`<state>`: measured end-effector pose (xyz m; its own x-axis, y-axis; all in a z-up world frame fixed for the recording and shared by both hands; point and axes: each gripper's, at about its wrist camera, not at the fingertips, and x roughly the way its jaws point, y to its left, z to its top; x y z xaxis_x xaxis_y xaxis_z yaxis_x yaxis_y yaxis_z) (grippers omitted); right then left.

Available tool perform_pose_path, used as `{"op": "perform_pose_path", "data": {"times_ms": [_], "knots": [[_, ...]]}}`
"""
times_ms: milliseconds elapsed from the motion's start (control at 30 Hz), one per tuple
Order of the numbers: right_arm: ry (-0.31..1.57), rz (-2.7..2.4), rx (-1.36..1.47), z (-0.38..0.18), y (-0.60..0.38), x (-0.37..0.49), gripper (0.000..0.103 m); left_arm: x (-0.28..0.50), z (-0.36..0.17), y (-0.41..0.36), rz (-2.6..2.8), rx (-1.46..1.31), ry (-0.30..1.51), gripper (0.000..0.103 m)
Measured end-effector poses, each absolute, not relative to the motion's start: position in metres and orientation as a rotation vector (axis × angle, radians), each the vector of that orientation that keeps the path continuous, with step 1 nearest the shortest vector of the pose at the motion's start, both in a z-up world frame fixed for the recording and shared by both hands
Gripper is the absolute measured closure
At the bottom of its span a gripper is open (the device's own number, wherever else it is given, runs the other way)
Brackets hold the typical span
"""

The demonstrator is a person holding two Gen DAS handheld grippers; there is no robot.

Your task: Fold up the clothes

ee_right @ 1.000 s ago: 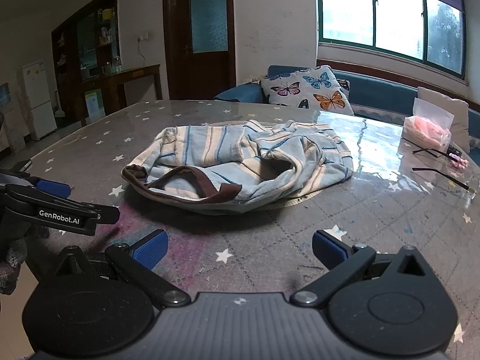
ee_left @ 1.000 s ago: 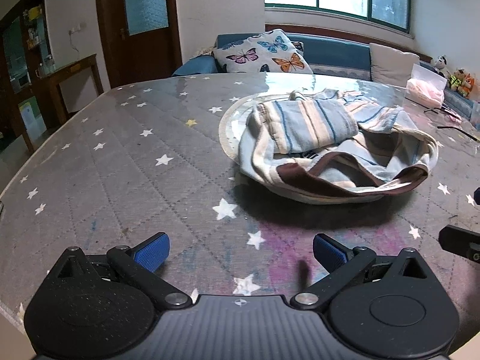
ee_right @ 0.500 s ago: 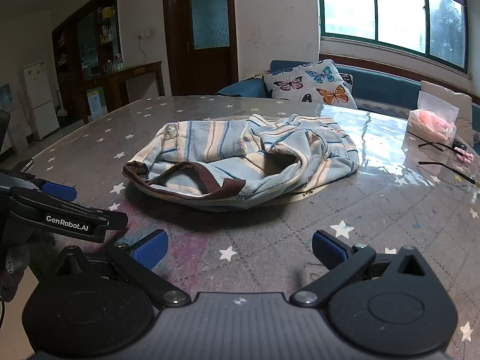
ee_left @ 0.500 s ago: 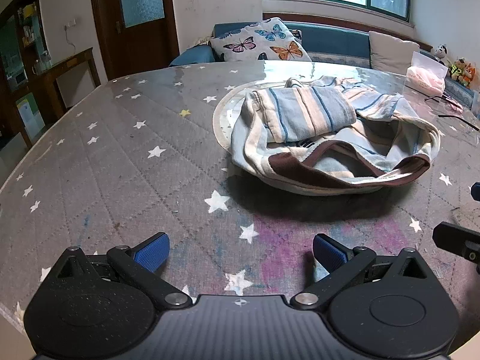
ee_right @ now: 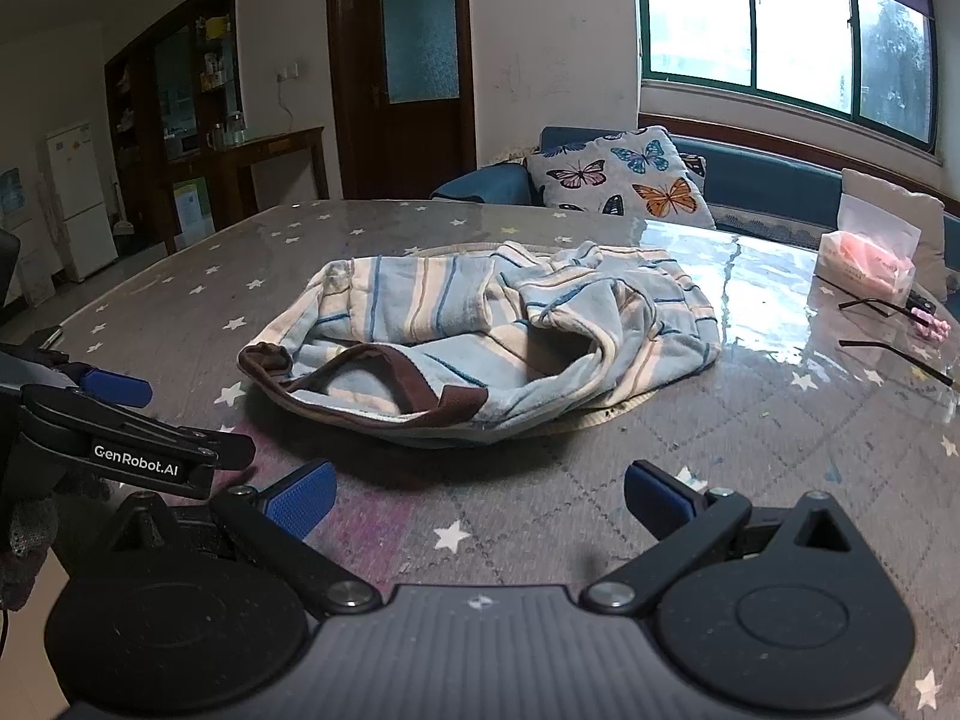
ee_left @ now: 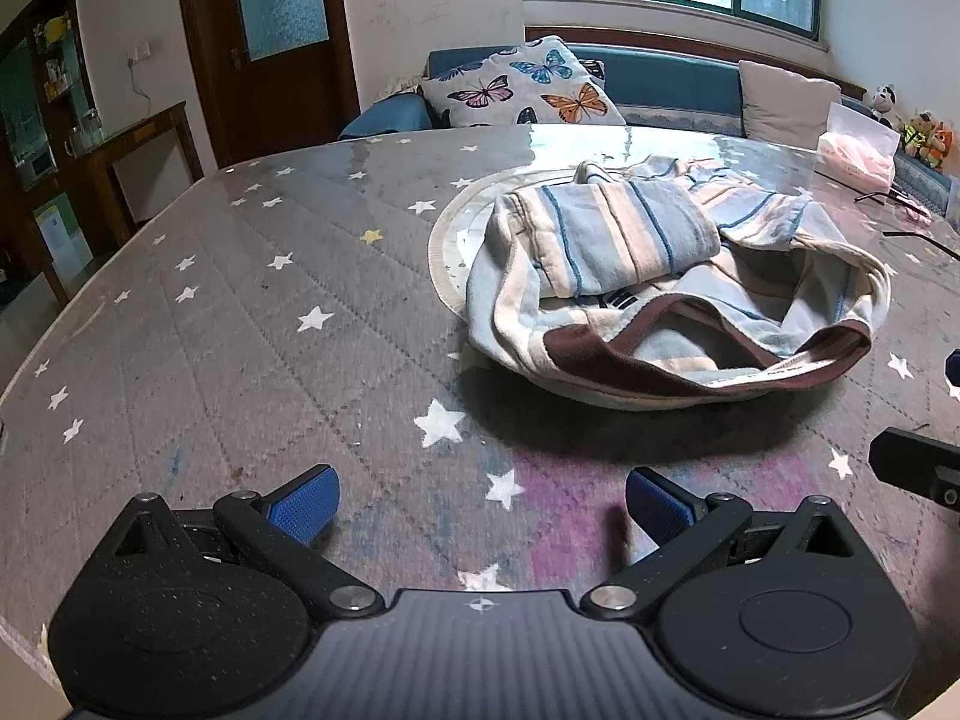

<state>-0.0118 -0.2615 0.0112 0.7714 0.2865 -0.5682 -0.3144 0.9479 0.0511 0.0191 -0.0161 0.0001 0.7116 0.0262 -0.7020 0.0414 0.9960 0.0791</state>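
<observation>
The table (ee_left: 252, 324) is the largest item in view: a round top under a grey quilted cover printed with white stars, with a glossy clear layer over it that reflects the window. Behind it stands a blue sofa (ee_right: 756, 180) carrying a butterfly-print cushion (ee_left: 522, 87). On the table, right of centre in the left wrist view, lies the striped garment (ee_left: 660, 288), crumpled in a loose heap, with pale blue, cream and tan stripes and a brown trim band along its open near edge; it rests partly on a round pale mat (ee_left: 447, 228) whose rim shows at the heap's left side. One folded portion sits on top of the heap. The left gripper (ee_left: 480, 501) is held low over the table, near the garment but apart from it, its blue-padded fingers spread wide and holding nothing. The right gripper (ee_right: 477, 495) is likewise spread wide and empty, positioned near the brown trim without touching it; the left unit shows at the left edge of its view. At the far right of the table sits a tissue pack (ee_right: 867, 258), and near it lie thin dark items, possibly spectacles (ee_right: 882, 324), though the view is too distorted to confirm.
</observation>
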Motion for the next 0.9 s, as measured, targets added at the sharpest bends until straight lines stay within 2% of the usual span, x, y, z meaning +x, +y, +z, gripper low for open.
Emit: {"op": "perform_pose_path", "data": {"times_ms": [900], "knots": [[0.649,0.316,-0.05,0.0018,-0.2573,-0.0047,0.0,0.0234,-0.0064,-0.0172,-0.002,0.098,0.812,0.0]]}}
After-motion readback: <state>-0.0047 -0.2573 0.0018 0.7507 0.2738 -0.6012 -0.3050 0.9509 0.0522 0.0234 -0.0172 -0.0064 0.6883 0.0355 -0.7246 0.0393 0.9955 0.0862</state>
